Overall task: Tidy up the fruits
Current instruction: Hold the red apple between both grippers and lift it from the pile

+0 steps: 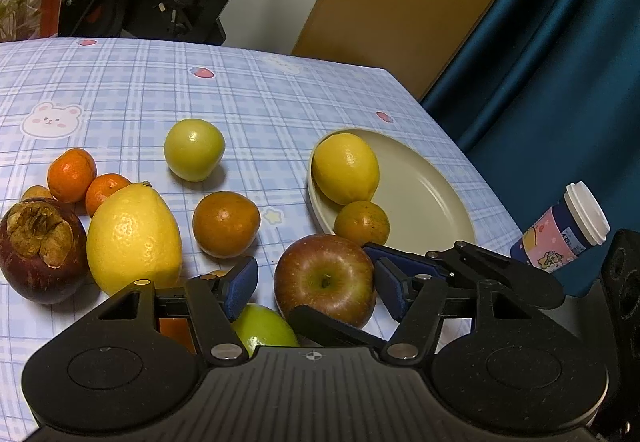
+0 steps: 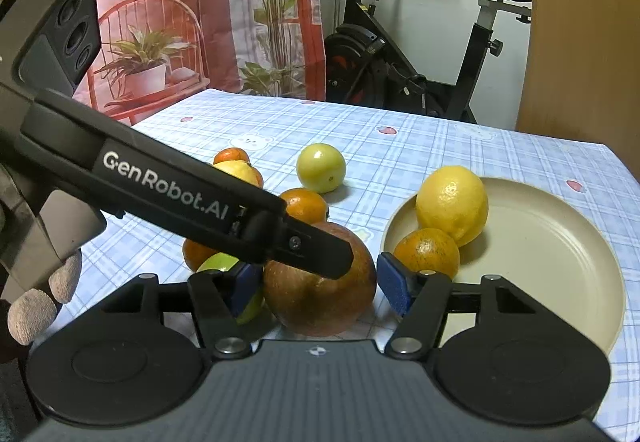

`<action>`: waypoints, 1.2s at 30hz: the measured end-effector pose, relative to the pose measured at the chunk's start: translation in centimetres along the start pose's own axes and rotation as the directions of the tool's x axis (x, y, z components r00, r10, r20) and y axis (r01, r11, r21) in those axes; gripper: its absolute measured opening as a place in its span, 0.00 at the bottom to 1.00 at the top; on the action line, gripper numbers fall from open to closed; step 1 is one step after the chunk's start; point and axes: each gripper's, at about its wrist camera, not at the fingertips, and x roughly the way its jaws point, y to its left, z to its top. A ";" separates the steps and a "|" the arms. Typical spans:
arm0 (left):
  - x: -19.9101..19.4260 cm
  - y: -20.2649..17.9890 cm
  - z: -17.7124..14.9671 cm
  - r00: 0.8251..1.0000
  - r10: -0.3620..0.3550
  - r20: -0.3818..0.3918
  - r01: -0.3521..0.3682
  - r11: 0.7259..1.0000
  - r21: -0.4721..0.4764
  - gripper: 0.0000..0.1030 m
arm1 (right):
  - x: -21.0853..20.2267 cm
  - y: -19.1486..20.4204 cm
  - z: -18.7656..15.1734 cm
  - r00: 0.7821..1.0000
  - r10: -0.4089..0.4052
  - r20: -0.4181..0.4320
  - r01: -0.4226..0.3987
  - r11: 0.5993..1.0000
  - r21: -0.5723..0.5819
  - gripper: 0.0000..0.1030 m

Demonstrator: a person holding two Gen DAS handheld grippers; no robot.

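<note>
A red apple (image 1: pixel 325 278) lies on the checked tablecloth between the blue pads of both grippers. My left gripper (image 1: pixel 316 282) is open around it; my right gripper (image 2: pixel 316 282) is open around the same apple (image 2: pixel 320 298). The left gripper's body crosses over the apple in the right wrist view. A cream plate (image 1: pixel 424 197) holds a lemon (image 1: pixel 346 167) and an orange (image 1: pixel 362 222); the plate (image 2: pixel 552 254) also shows at right. Loose on the cloth are a lemon (image 1: pixel 134 238), an orange (image 1: pixel 226 224), a green fruit (image 1: pixel 194 149), tangerines (image 1: pixel 72 174) and a mangosteen (image 1: pixel 42 250).
A green fruit (image 1: pixel 262 328) lies just behind the left pad. A cup with a white lid (image 1: pixel 568 230) sits off the table's right edge. An exercise bike (image 2: pixel 400 53) stands behind the table. A blue curtain (image 1: pixel 540 61) hangs at right.
</note>
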 end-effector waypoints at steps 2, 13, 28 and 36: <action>-0.1 0.0 0.0 1.000 -0.008 0.000 0.008 1.000 -0.004 0.65 | -0.1 -0.1 -0.1 1.000 0.004 -0.001 -0.004 1.000 0.019 0.64; -0.5 0.3 -0.5 1.000 -0.025 0.013 0.025 0.999 -0.037 0.65 | -1.0 -1.2 -0.3 1.000 0.027 -0.003 -0.027 0.993 0.112 0.64; -1.1 0.4 -0.6 0.999 -0.031 0.027 0.032 0.999 -0.045 0.65 | -1.0 -1.1 -0.5 1.000 0.020 -0.004 -0.020 0.994 0.105 0.64; -1.2 0.3 -0.7 0.999 -0.032 0.027 0.033 0.999 -0.038 0.65 | -1.1 -1.1 -0.5 1.000 0.019 -0.007 -0.018 0.994 0.111 0.64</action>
